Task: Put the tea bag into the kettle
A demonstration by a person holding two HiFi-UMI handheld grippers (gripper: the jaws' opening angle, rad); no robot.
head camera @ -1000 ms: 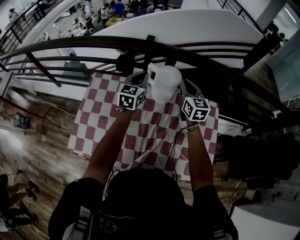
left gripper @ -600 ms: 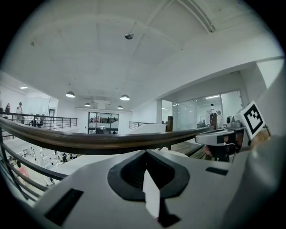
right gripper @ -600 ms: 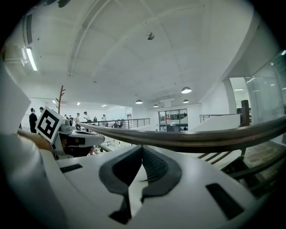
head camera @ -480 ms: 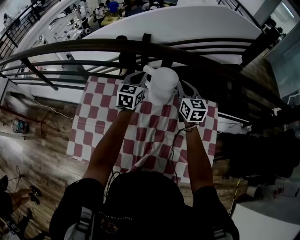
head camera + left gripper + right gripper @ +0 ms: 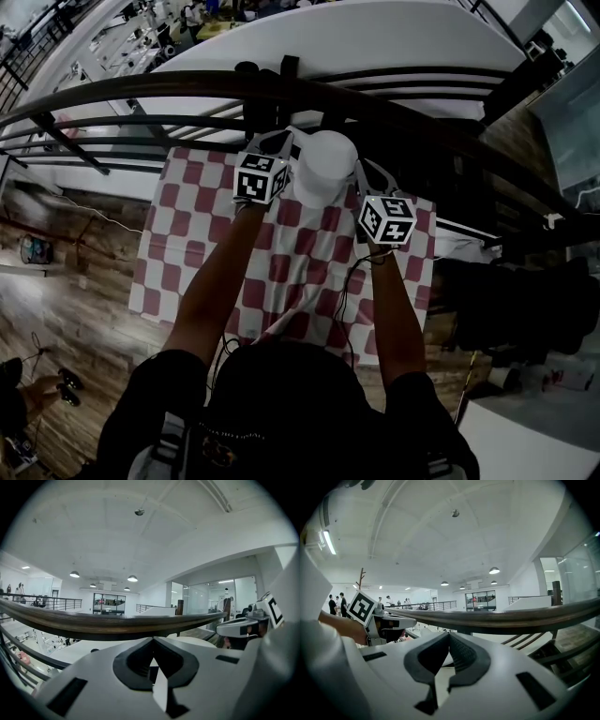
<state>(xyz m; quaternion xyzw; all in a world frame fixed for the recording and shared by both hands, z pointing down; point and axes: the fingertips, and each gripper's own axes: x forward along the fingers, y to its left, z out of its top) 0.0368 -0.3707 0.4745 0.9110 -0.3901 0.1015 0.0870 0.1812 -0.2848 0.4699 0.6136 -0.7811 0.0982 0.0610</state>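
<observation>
At the far edge of the red-and-white checked cloth (image 5: 300,272), by the dark railing (image 5: 187,82), the white kettle (image 5: 323,167) sits betw. the two grippers, each just beside it; L gripper (image 5: 152,641) has its jaws pressed together at the tips, w/ a thin pale strip showing betw. the pads lower down; can't tell if that strip is the tea bag; R gripper (image 5: 449,634) jaws also pressed together, nothing pinched.

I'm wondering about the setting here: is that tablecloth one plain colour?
No, the tablecloth is checked in red and white squares, as the head view shows.
</observation>
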